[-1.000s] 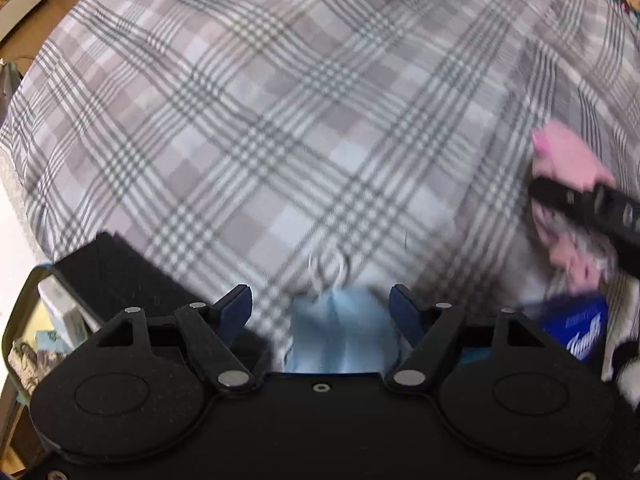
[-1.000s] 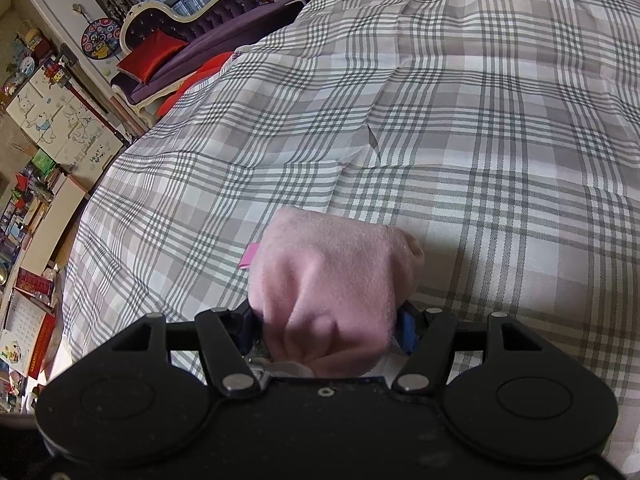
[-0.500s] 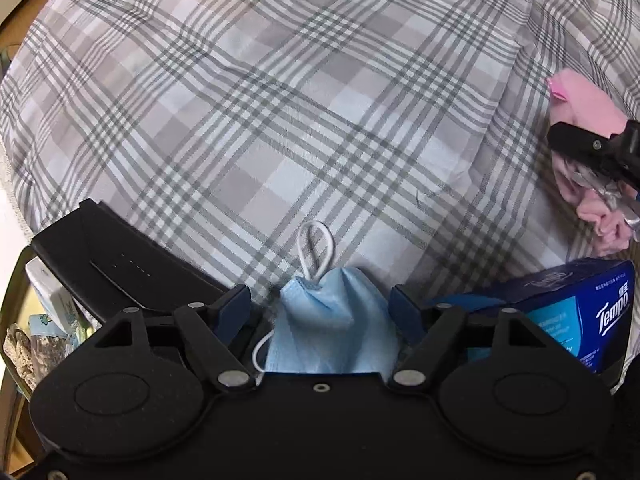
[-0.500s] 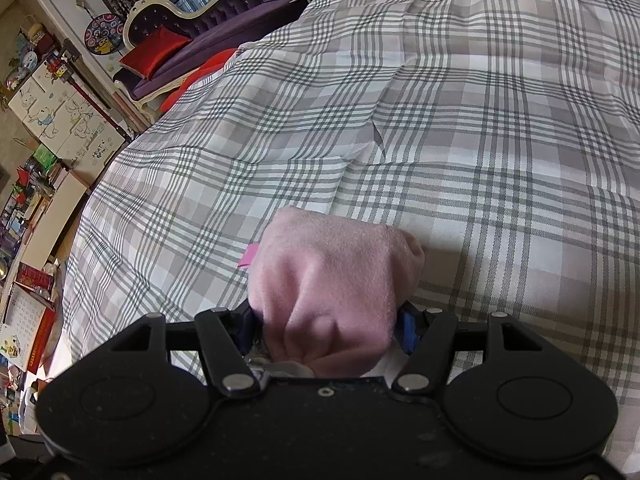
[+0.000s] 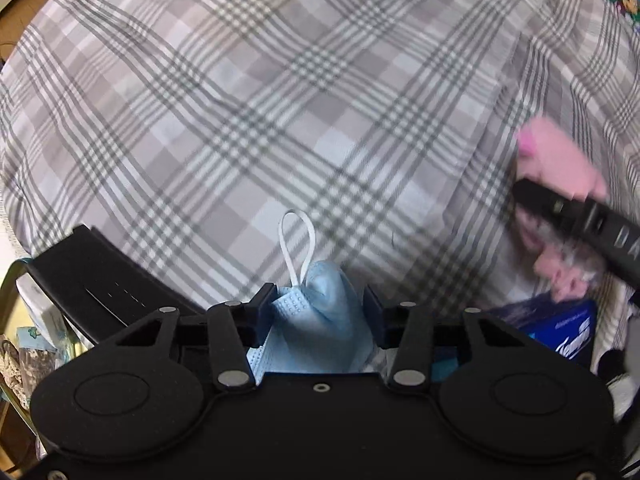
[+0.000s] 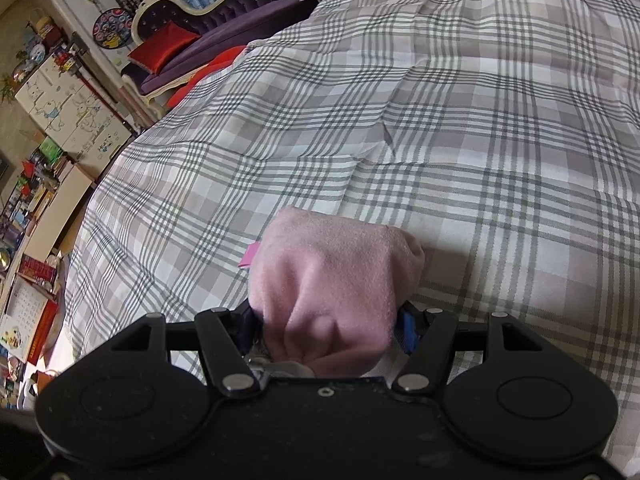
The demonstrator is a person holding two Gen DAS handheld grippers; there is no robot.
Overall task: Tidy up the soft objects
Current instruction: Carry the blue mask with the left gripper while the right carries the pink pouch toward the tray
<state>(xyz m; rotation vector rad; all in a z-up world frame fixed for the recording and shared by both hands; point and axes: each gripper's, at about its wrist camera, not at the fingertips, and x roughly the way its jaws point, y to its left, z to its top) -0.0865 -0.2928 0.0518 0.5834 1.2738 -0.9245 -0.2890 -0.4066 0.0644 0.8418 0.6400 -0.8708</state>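
The bed [image 5: 256,128] carries a plaid cover (grey, white and taupe checks). Resting directly on it: a dark blue tissue box [image 5: 560,328], a black flat case [image 5: 100,280].

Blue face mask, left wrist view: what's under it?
Plaid bedcover shows around the blue face mask, pinched in the left gripper. Whatever lies directly beneath is covered by the mask and gripper body.

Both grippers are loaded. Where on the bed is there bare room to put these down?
The plaid bedspread lies bare beyond the blue face mask, between the black case on one side and the pink cloth on the other. In the right wrist view it is bare beyond the pink cloth too. The near corner is crowded by the blue tissue pack.
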